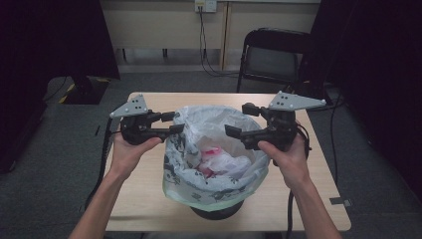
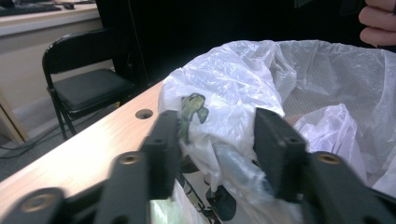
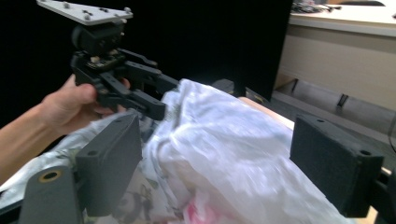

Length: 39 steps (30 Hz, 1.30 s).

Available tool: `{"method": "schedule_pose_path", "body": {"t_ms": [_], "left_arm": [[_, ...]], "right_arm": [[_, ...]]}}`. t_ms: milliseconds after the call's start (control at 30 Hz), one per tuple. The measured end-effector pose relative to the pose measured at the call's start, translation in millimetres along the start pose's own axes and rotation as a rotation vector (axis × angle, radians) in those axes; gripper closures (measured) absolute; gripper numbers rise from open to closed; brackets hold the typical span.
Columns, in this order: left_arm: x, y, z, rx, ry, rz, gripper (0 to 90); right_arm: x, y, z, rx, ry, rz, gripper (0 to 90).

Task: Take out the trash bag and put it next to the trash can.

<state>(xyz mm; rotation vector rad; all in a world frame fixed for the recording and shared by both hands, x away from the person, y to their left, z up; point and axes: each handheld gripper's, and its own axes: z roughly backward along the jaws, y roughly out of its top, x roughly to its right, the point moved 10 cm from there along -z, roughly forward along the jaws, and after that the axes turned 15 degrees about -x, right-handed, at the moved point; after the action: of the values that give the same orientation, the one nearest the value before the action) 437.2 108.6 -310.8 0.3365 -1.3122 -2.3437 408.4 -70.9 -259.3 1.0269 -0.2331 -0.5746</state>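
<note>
at the frame's centre the thin, limp bin liner (image 1: 214, 149) looks best pinched at its rim, where the left gripper (image 1: 171, 123) and right gripper (image 1: 238, 122) hold jaws apart.

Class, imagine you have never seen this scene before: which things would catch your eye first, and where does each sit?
First, the white bin bag with a dark printed pattern, billowing out of a bin at the middle of the wooden table, with pink and white rubbish inside. Next, the two black tools flanking it: the left hand-held gripper has the bag's rim between its open jaws, while the right hand-held gripper hangs open over the opposite side. Behind the table stands a black folding chair.
</note>
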Motion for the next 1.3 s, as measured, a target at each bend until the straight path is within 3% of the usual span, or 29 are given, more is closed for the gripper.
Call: {"method": "schedule_pose_path", "body": {"t_ms": [33, 133, 233, 333, 467, 533, 600, 667, 733, 800, 900, 1000, 1067, 1133, 1200, 1267, 1300], "left_arm": [[0.4, 1.3, 1.5, 0.007, 0.018, -0.008, 66.9], [0.4, 2.8, 5.6, 0.005, 0.034, -0.021, 78.9], [3.3, 6.7, 12.0, 0.038, -0.016, -0.006, 87.4], [8.4, 14.1, 19.5, 0.064, -0.028, -0.015, 88.6], [22.5, 31.7, 26.8, 0.100, -0.052, -0.043, 88.7], [30.6, 42.5, 30.2, 0.116, -0.051, -0.067, 88.7], [38.3, 52.3, 34.1, 0.139, -0.065, -0.078, 88.7], [51.2, 64.9, 41.0, 0.176, -0.092, -0.099, 88.8], [58.2, 73.7, 46.2, 0.178, -0.059, -0.143, 88.8], [60.0, 81.7, 50.6, 0.186, -0.033, -0.153, 88.8], [58.2, 91.5, 55.8, 0.213, -0.037, -0.141, 88.9], [56.6, 97.6, 56.6, 0.232, -0.049, -0.119, 89.0], [54.0, 99.6, 54.2, 0.228, -0.030, -0.116, 89.0], [51.4, 101.1, 50.4, 0.217, -0.015, -0.116, 89.1], [53.0, 103.2, 47.3, 0.227, -0.049, -0.107, 89.1], [53.8, 104.3, 43.4, 0.216, -0.029, -0.118, 89.1], [55.4, 105.4, 42.5, 0.220, -0.044, -0.113, 89.1]], "right_arm": [[-1.6, 1.6, -1.2, 0.000, 0.002, 0.005, 15.7], [-9.4, 8.0, -6.5, -0.013, 0.012, 0.028, 15.8], [-14.2, 13.7, -7.1, -0.013, 0.016, 0.042, 15.5], [-21.4, 22.8, -5.2, -0.001, 0.027, 0.060, 15.0], [-32.2, 30.7, -13.9, -0.031, 0.049, 0.089, 14.8], [-40.0, 36.6, -21.1, -0.035, 0.073, 0.105, 14.8], [-47.7, 39.8, -27.6, -0.059, 0.119, 0.123, 15.1], [-51.1, 43.5, -32.9, -0.058, 0.133, 0.141, 14.9], [-51.4, 49.0, -38.1, -0.041, 0.147, 0.140, 14.8], [-55.3, 51.1, -41.6, -0.035, 0.197, 0.136, 14.7], [-70.3, 48.7, -44.5, -0.043, 0.295, 0.163, 14.4], [-78.3, 45.9, -48.2, -0.061, 0.278, 0.193, 14.0], [-80.1, 45.8, -49.2, -0.064, 0.277, 0.196, 14.0], [-81.0, 46.4, -50.2, -0.067, 0.294, 0.181, 13.8], [-81.4, 46.9, -51.4, -0.067, 0.308, 0.169, 13.8], [-81.6, 47.5, -51.8, -0.066, 0.322, 0.157, 14.7], [-80.6, 47.7, -52.4, -0.069, 0.311, 0.156, 16.9]]}}
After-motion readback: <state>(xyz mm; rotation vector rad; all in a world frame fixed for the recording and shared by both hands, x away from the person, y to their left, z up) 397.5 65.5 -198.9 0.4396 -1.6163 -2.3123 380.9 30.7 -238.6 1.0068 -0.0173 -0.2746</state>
